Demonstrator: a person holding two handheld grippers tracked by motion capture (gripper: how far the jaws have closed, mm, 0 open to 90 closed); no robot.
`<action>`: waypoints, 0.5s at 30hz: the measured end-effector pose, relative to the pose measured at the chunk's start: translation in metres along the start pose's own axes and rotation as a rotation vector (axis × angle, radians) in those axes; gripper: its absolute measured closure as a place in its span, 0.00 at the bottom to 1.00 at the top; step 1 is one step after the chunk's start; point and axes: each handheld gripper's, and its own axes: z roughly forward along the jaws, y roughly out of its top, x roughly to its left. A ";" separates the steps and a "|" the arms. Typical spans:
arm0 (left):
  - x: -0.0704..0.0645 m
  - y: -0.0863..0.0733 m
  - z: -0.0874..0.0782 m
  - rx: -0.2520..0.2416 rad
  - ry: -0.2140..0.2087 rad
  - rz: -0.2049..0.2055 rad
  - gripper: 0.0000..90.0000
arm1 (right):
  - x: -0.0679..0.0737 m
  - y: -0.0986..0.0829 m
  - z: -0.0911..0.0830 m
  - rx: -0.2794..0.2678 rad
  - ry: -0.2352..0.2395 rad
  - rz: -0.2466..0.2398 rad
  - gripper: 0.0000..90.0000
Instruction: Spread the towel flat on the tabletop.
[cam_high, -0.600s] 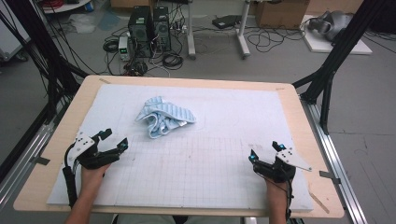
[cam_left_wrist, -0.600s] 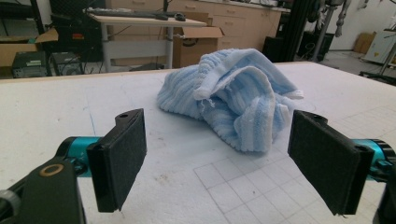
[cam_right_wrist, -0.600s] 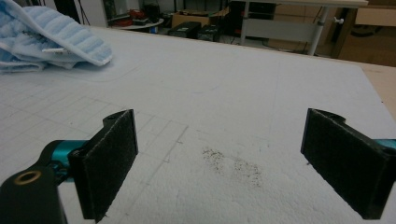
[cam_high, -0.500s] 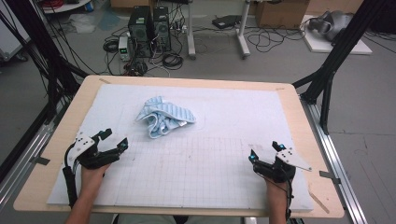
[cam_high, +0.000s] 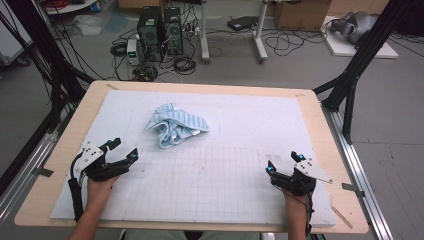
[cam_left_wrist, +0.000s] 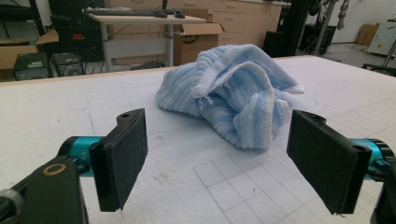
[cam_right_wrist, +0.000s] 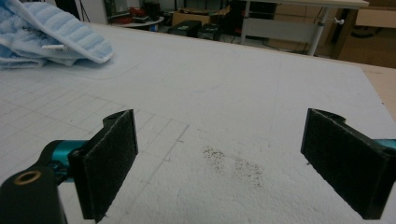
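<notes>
I had both claws released: left claw (cam_high: 126, 150) near crumpled towel (cam_high: 175, 125) mid-bench (cam_high: 305, 107), right claw (cam_high: 283, 163) well apart | risk I judged: pinching one loose fold, dragging the heap.

One crumpled light-blue striped towel (cam_high: 174, 125) lies on the surface (cam_high: 240, 115), toward eleven o'clock from its middle. Two tongs rest on that surface: the left tongs (cam_high: 124, 151) at eight o'clock and the right tongs (cam_high: 284, 163) at four o'clock, each with two black padded jaws standing apart.

light blue ribbed towel (cam_high: 175, 125), white gridded mat (cam_high: 240, 150)
</notes>
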 end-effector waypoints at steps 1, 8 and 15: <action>0.000 0.000 0.000 0.001 0.001 -0.001 0.23 | 0.000 0.000 0.000 0.000 0.000 0.000 0.11; 0.000 0.001 0.000 0.001 0.002 -0.002 0.24 | 0.000 0.000 0.001 0.007 -0.002 0.006 0.11; -0.007 0.011 0.006 0.014 -0.036 0.013 0.25 | 0.001 0.000 0.001 0.014 -0.002 0.006 0.11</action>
